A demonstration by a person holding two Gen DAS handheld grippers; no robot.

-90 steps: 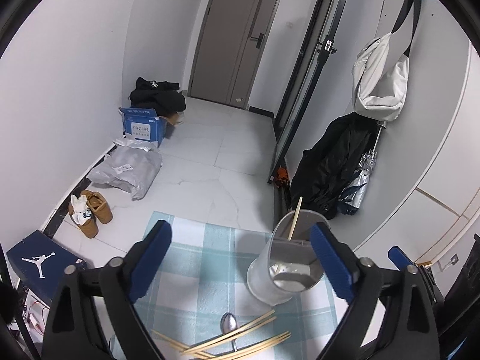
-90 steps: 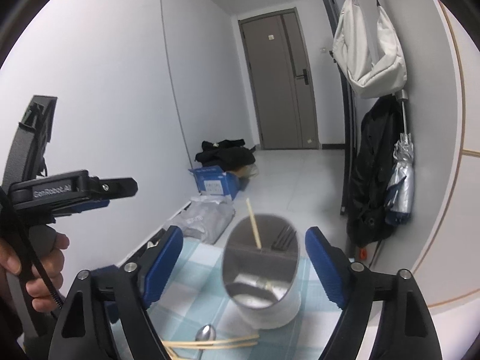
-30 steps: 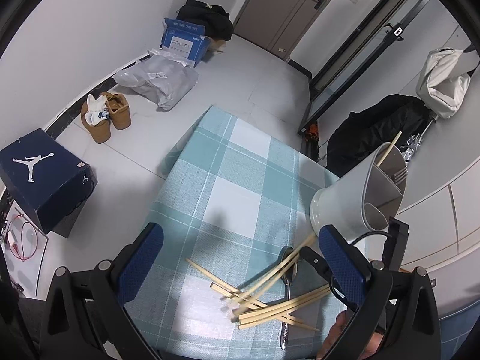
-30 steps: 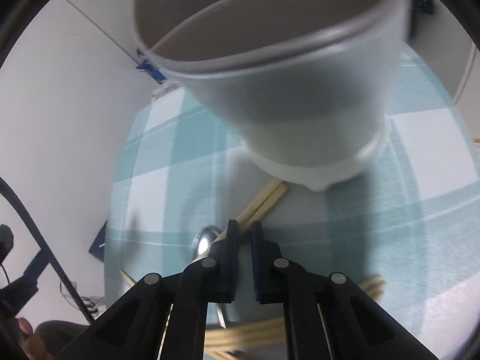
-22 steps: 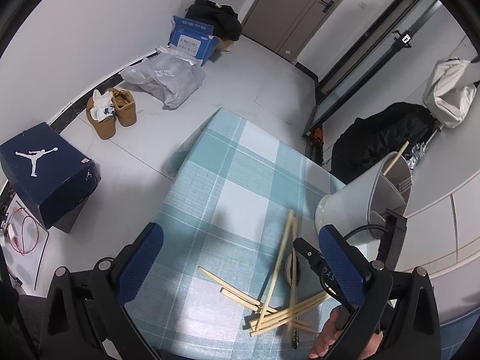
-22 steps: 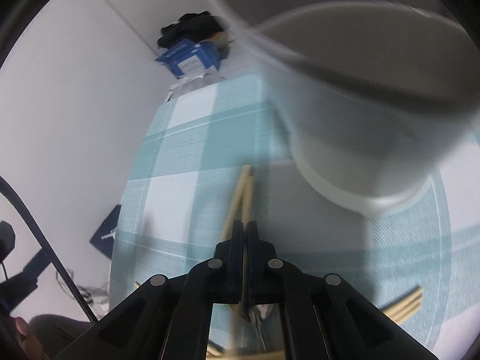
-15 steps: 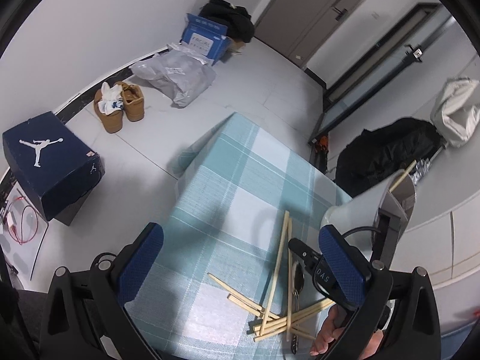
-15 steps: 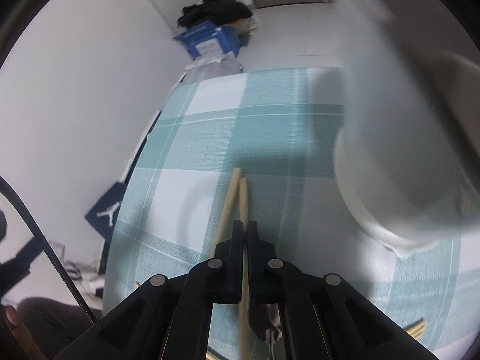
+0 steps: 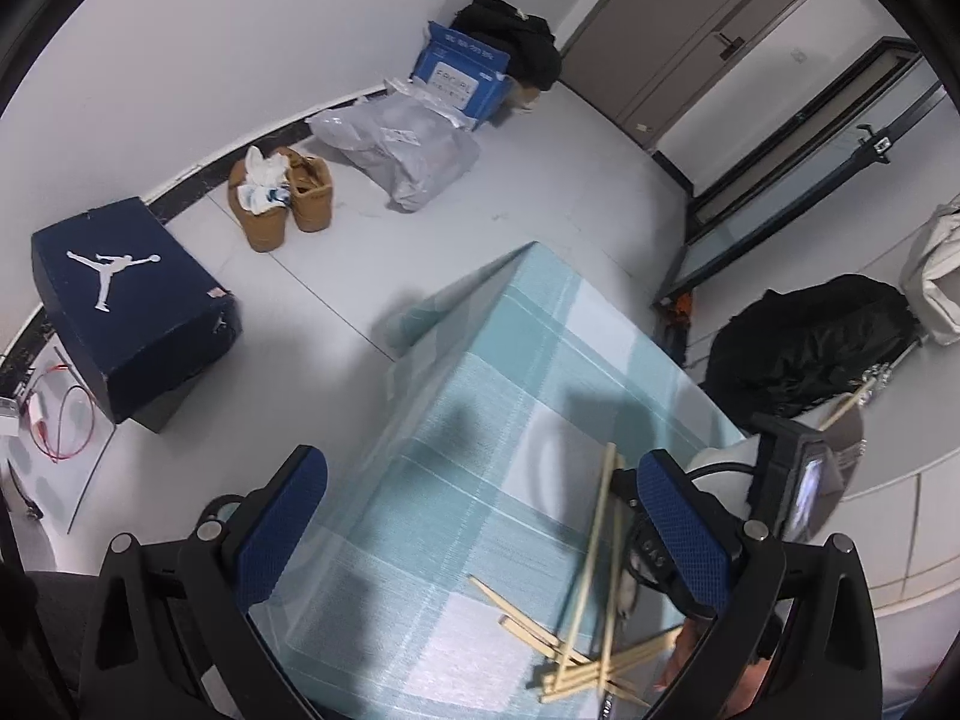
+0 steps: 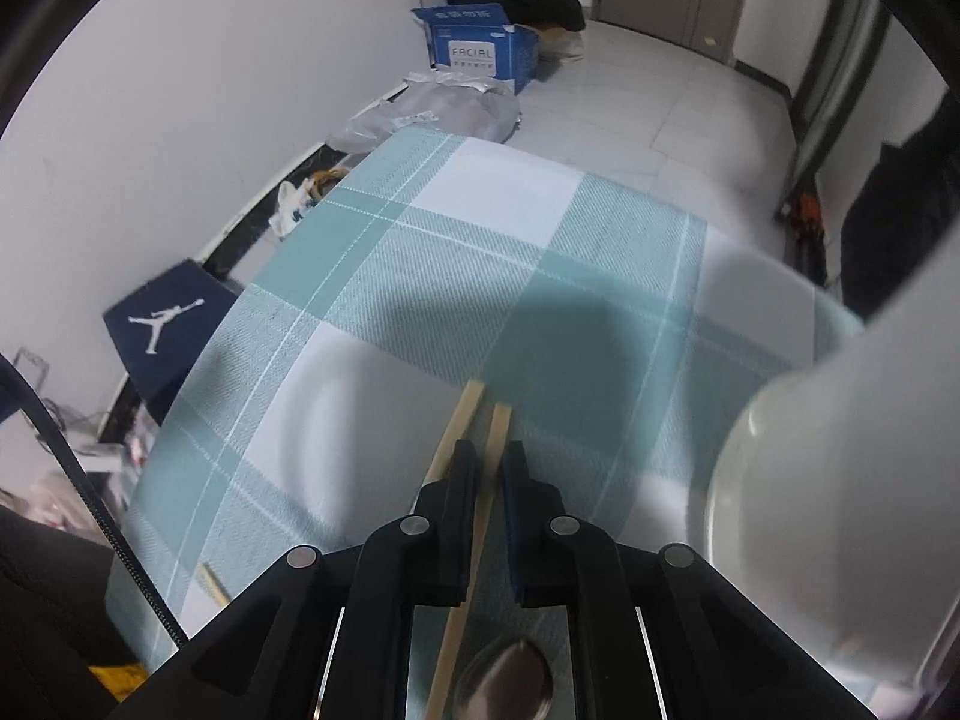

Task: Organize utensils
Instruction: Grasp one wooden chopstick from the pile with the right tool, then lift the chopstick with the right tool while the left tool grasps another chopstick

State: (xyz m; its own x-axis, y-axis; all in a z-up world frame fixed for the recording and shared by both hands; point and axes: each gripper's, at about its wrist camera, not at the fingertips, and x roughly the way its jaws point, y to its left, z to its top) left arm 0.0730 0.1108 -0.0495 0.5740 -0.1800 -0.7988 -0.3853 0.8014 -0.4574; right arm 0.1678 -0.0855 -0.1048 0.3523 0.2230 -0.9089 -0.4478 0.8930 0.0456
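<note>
surface: checked tablecloth [image 10: 498, 252] | left jaws apart | right jaws clamp chopsticks [image 10: 474, 516]

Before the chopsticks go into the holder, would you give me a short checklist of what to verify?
1. Right gripper shut on a chopstick: ok.
2. Second chopstick gripped too: cannot tell, it disappears under the gripper.
3. Holder close beside the right gripper: ok.
4. Holder's opening seen from the right wrist: not ok, only its wall shows.
5. Left gripper open, empty: ok.
6. Spoon lying on the cloth, outside the grip: ok.
</note>
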